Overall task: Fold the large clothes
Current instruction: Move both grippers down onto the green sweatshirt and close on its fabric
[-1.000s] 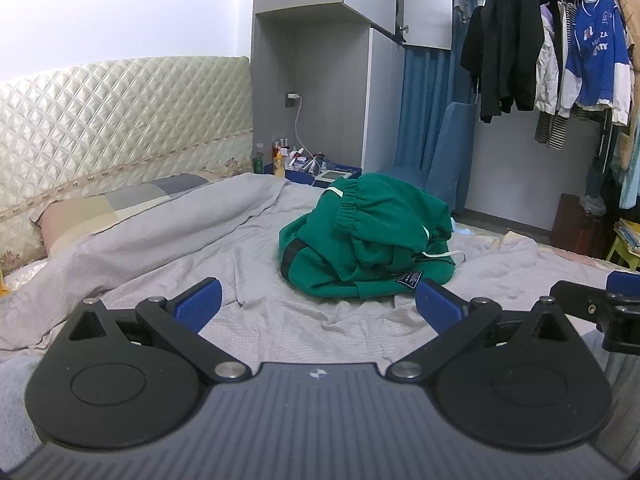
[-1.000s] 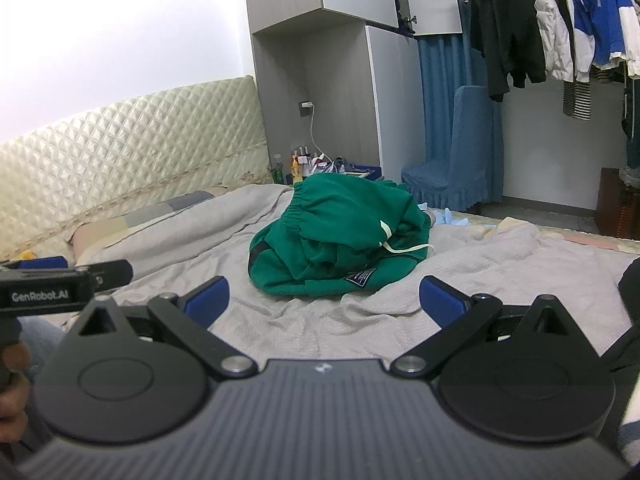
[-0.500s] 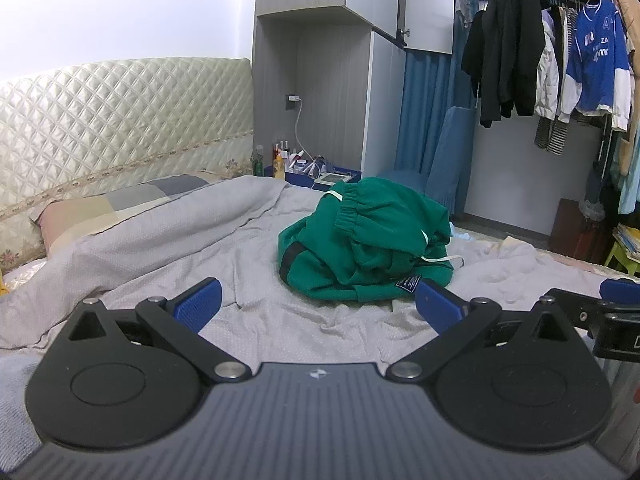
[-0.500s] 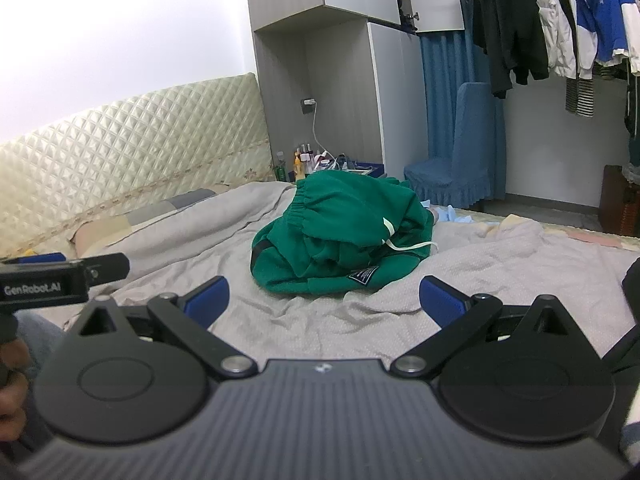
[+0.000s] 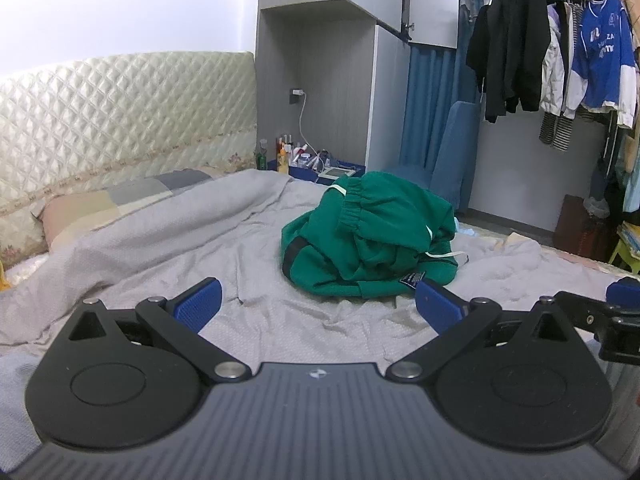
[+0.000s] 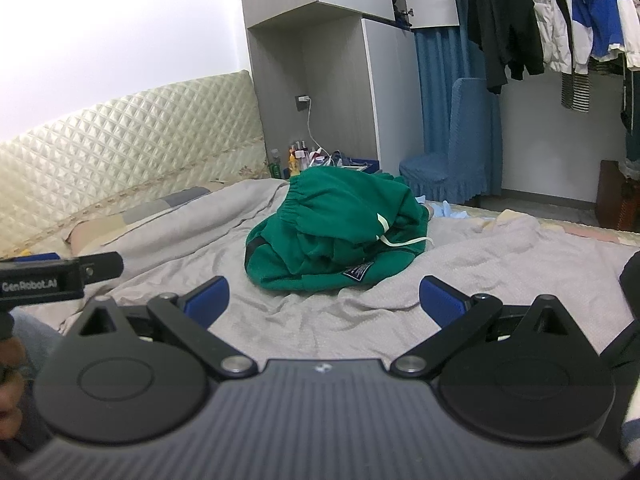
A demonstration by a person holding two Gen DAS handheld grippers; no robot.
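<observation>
A crumpled green garment point(image 5: 368, 236) with an elastic waistband, a white drawstring and a dark label lies in a heap on the grey bed sheet point(image 5: 180, 264). It also shows in the right wrist view point(image 6: 336, 236). My left gripper point(image 5: 316, 304) is open and empty, a short way in front of the heap. My right gripper point(image 6: 324, 300) is open and empty, also just short of the heap. The right gripper's tip shows at the right edge of the left wrist view point(image 5: 600, 312). The left gripper's body shows at the left of the right wrist view point(image 6: 52, 276).
A quilted cream headboard point(image 5: 120, 120) and pillow point(image 5: 100, 208) lie to the left. A grey wardrobe point(image 5: 340, 80), a cluttered bedside table point(image 5: 304, 160), a blue covered chair point(image 6: 452, 152) and hanging clothes point(image 5: 560, 48) stand beyond the bed.
Both grippers have tilted slightly, so the green heap sits a little lower and nearer in both views. The jaws stay open.
</observation>
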